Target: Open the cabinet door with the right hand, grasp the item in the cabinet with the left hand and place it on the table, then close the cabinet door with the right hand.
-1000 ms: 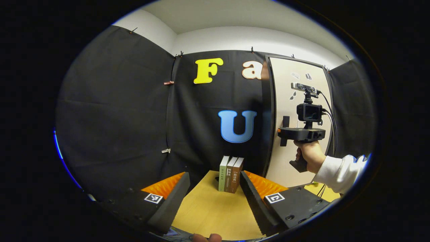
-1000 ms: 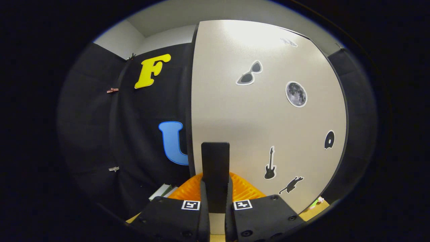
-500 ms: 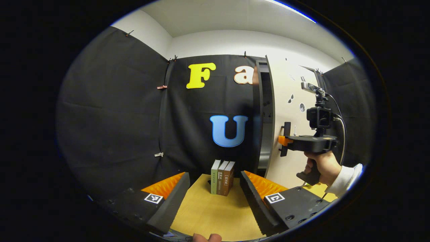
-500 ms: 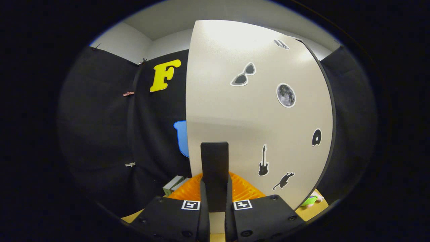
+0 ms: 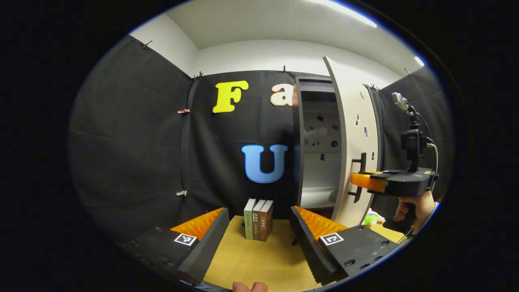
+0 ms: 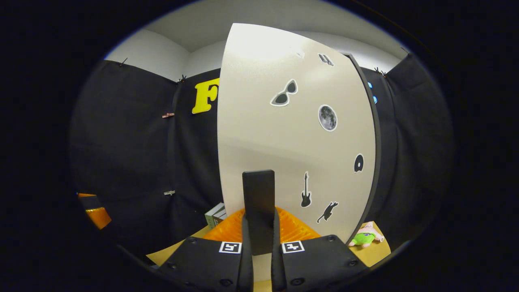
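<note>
Booth table (image 5: 259, 259), right gripper (image 6: 259, 227) clamping door handle (image 6: 258, 194)

One cabinet (image 5: 318, 142) stands at about two o'clock in the left gripper view, with one door (image 5: 357, 142) swung open and one dark handle (image 5: 359, 178) on it. Three books (image 5: 258, 219) stand upright side by side at six o'clock on one table (image 5: 251, 259). One plush toy (image 6: 365, 237) lies at five o'clock in the right gripper view. That view counts six stickers on the door face: one pair of sunglasses (image 6: 284, 94), one moon (image 6: 327, 118), one guitar (image 6: 305, 195), one cat (image 6: 327, 211), one disc (image 6: 358, 163), and one small dark shape (image 6: 325, 59) at twelve o'clock
</note>
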The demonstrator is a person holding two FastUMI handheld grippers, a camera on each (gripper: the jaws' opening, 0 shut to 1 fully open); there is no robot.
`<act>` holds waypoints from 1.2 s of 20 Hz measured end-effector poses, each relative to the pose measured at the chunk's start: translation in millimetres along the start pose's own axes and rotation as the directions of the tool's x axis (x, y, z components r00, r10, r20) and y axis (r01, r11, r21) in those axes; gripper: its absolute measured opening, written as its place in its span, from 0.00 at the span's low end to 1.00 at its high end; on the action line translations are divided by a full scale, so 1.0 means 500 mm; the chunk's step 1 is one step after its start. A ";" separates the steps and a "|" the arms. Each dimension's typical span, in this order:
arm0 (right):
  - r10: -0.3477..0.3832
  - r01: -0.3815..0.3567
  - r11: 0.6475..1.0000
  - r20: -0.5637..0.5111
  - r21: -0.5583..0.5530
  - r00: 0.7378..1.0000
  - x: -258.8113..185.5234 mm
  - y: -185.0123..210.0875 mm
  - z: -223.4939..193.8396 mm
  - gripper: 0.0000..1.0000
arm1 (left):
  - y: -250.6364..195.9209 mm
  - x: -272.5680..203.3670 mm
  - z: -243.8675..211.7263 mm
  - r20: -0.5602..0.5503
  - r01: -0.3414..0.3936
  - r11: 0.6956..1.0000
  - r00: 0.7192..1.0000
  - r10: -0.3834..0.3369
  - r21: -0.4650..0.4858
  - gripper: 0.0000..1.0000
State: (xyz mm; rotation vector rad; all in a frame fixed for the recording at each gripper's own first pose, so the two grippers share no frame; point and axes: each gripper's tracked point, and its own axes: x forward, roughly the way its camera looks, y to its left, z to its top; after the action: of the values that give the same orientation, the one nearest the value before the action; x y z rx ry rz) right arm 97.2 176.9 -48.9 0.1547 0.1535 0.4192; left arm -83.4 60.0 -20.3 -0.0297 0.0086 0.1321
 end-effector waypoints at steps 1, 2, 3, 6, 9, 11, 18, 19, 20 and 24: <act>0.006 -0.006 1.000 -0.002 0.001 1.000 -0.014 -0.008 0.001 0.21 | -0.007 0.002 -0.002 0.001 0.008 1.000 1.000 -0.008 -0.001 0.95; 0.011 -0.011 1.000 0.000 -0.001 1.000 -0.028 -0.018 0.003 0.21 | -0.013 0.007 -0.002 0.002 0.015 1.000 1.000 -0.015 -0.007 0.95; 0.015 -0.015 1.000 -0.002 -0.002 1.000 -0.040 -0.027 0.004 0.21 | -0.019 0.013 -0.004 -0.001 0.022 1.000 1.000 -0.022 -0.016 0.95; 0.016 -0.016 1.000 0.001 0.003 1.000 -0.073 -0.056 0.005 0.21 | -0.036 0.029 -0.002 -0.001 0.039 0.999 0.999 -0.039 -0.030 0.94; 0.013 -0.013 1.000 0.005 -0.004 1.000 -0.105 -0.085 0.008 0.20 | -0.055 0.046 -0.003 0.000 0.052 0.998 0.999 -0.052 -0.033 0.94; 0.009 -0.009 1.000 0.003 -0.004 1.000 -0.122 -0.108 0.009 0.20 | -0.071 0.059 -0.003 -0.001 0.063 0.997 0.998 -0.063 -0.033 0.94; -0.038 0.038 0.999 -0.004 -0.011 0.999 -0.168 -0.198 0.013 0.20 | -0.149 0.103 0.007 0.011 0.112 0.992 0.994 -0.111 -0.060 0.94; -0.051 0.051 0.999 0.000 -0.006 0.999 -0.174 -0.211 0.013 0.20 | -0.165 0.109 0.006 0.011 0.119 0.991 0.993 -0.118 -0.062 0.95; -0.063 0.063 0.998 0.006 0.001 0.998 -0.177 -0.224 0.014 0.20 | -0.179 0.114 0.008 0.011 0.126 0.990 0.992 -0.126 -0.063 0.95; -0.123 0.123 0.991 0.005 0.062 0.992 -0.190 -0.288 0.013 0.20 | -0.237 0.129 0.014 0.019 0.160 0.985 0.987 -0.159 -0.064 0.94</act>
State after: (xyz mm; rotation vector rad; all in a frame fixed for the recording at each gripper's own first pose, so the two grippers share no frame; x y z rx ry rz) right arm 69.2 7.0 -57.3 0.2069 0.1665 0.2912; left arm -3.7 -48.6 -10.6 -0.0946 -0.0121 -0.0278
